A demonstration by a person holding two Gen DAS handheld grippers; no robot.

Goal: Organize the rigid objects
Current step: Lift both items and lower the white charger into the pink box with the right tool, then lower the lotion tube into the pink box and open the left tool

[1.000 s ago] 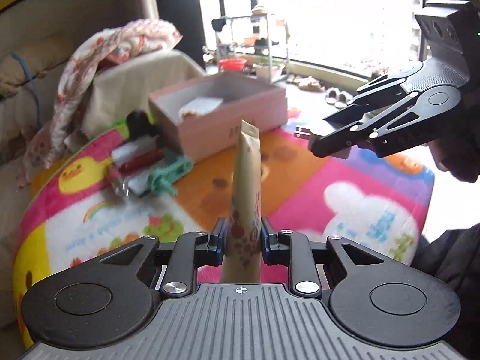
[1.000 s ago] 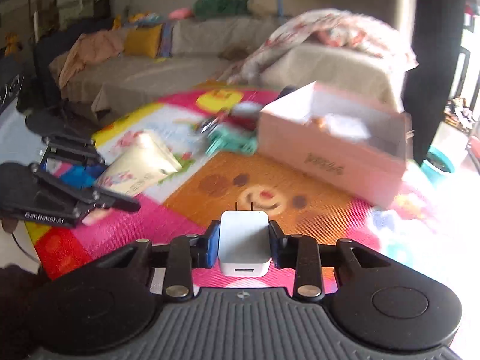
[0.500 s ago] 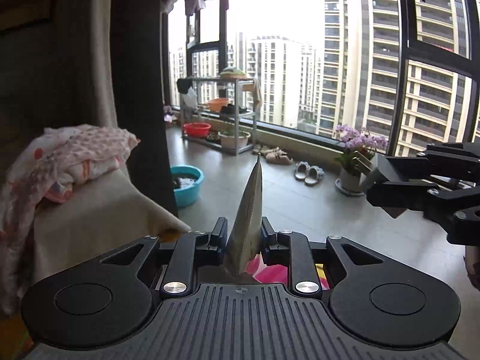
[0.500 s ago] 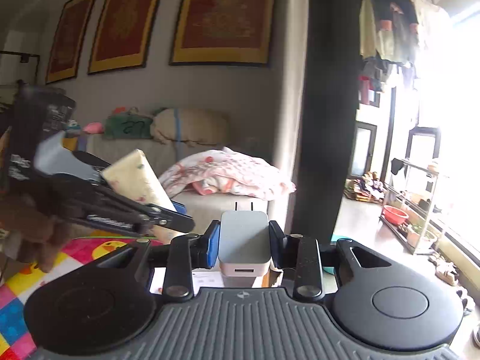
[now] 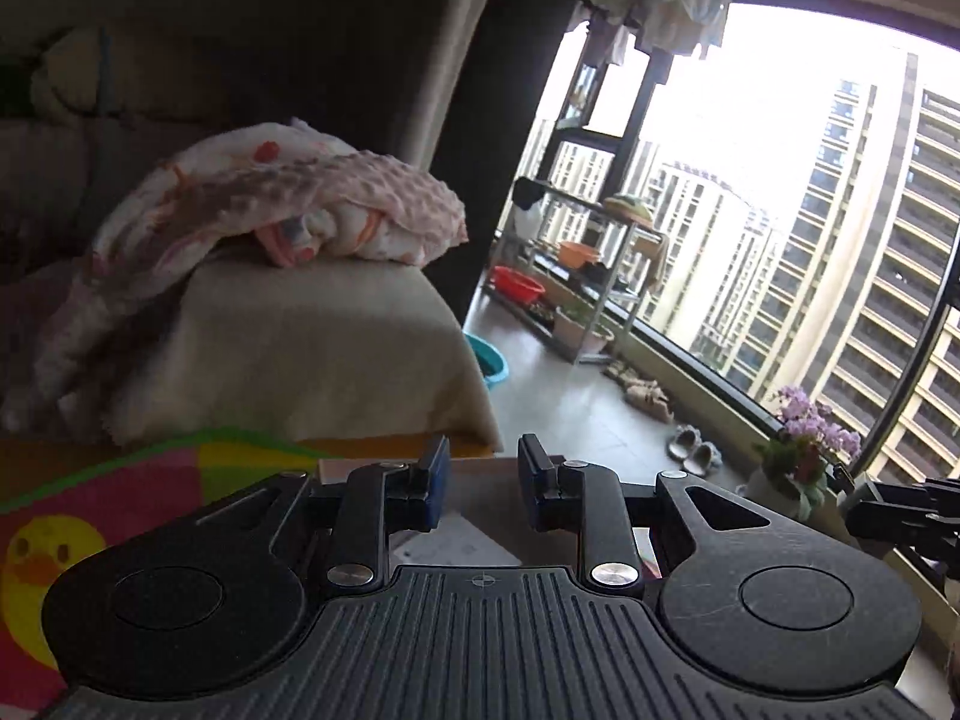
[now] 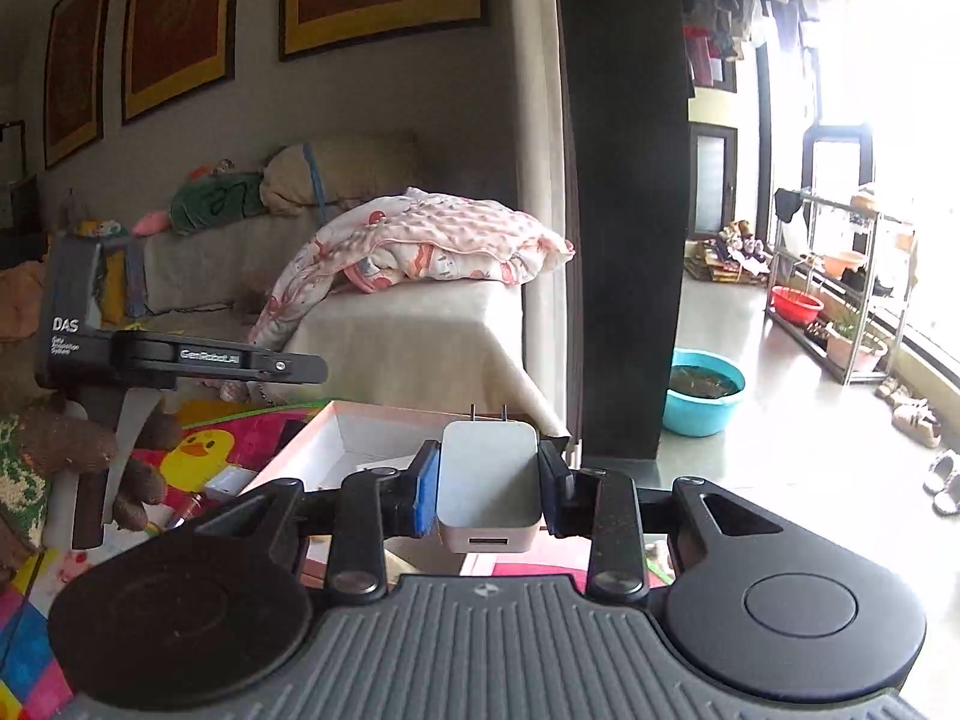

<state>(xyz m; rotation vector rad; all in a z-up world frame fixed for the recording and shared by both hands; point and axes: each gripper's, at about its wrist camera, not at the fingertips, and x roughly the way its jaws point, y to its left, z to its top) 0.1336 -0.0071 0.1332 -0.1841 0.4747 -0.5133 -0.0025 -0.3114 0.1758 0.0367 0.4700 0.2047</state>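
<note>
Two grippers show a change from half a second ago: the left gripper, which then clamped a cream printed tube, now has nothing between its parted jaws, and the tube is in neither view. The right gripper keeps its pads pressed on the white USB wall charger, prongs pointing away, above the near edge of the open pink box.

Beyond the box stands a cloth-covered sofa end with a pink dotted blanket heaped on it. A duck-print play mat lies under the box. A blue basin sits on the balcony floor.

From the right wrist, the left gripper's side and a gloved hand fill the left edge. The box's inside is mostly hidden behind both grippers; only white paper shows there.
</note>
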